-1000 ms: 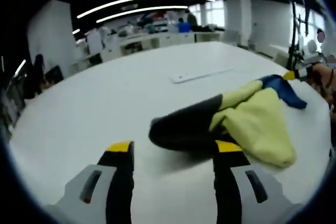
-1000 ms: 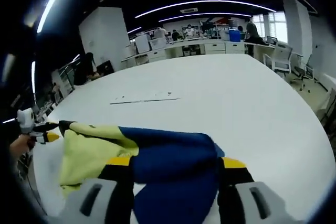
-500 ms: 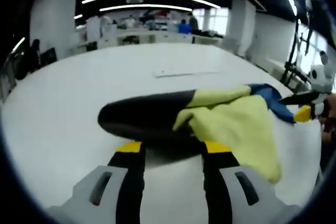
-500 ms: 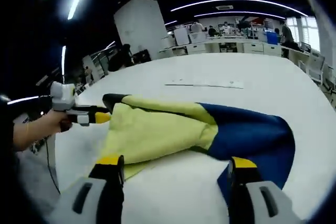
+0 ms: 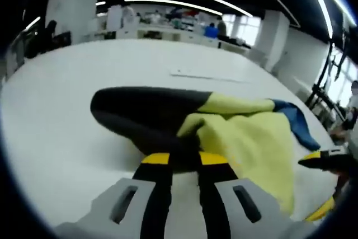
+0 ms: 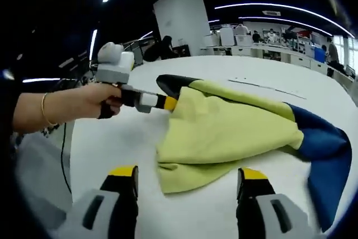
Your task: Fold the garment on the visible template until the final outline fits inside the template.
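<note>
Left gripper view gives me my left gripper [image 5: 183, 159] with its yellow-tipped jaws drawn close together at the dark edge of the crumpled black, yellow and blue fabric garment [image 5: 224, 127]; whether cloth is actually pinched between them I cannot tell. The garment lies bunched on the white round table [image 5: 61, 121]. In the right gripper view my right gripper [image 6: 189, 176] is spread wide, holding nothing, just short of the yellow hem. There I see the left gripper's tip at the garment's black end, held by a hand [image 6: 92, 102].
</note>
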Motion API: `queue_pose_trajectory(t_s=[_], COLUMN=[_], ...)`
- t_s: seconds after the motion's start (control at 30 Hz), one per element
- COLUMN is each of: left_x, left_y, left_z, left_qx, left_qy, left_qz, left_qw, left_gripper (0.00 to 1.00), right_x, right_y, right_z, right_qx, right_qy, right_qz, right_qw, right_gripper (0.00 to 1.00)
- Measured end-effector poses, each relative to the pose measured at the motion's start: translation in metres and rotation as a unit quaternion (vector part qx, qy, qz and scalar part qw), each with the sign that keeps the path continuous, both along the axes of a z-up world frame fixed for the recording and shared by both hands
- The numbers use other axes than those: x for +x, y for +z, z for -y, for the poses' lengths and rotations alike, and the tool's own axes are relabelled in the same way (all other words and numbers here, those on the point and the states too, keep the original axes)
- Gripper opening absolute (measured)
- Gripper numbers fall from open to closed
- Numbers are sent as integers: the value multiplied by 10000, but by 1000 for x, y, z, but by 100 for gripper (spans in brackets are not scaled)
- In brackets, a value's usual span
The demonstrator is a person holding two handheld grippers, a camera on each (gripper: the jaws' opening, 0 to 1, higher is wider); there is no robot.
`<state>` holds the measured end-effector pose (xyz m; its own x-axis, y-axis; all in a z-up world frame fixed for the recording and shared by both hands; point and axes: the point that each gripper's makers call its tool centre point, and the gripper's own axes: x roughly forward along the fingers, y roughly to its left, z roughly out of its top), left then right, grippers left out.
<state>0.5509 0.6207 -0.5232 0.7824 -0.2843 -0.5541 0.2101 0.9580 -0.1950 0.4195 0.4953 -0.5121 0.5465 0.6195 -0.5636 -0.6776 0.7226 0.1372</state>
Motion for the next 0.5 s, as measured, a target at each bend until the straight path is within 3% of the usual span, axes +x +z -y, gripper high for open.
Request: queue_pose_trajectory(t_s=[0.1,0.23,0.37,0.47,0.5], left_x=[3,0,-5,-8,-9], left_y=[-3,-2,4,10,12], left_z=[0,2,0,-3,-5], left_qx=[-133,73,157,164,200], left_qy=[86,-112,-254,-305,-329], left_qz=[-43,-21,28,64,87], left_qw=[9999,9999,9996,9994,9992], left_gripper=[5,0,0,0,0], right_x=[-2,2,11,13,14], right_y=[-12,-23,-23,-22,-19], right_z=[-9,-11,-4,0,2], right_qx=[-265,-404,-546,-649,-655], right_qy=[176,119,-39,-107,-131], right_qz=[71,121,366,410,450], right_qw=[9995,9990,9978,9970,9967], right_gripper=[53,34,22,3,2])
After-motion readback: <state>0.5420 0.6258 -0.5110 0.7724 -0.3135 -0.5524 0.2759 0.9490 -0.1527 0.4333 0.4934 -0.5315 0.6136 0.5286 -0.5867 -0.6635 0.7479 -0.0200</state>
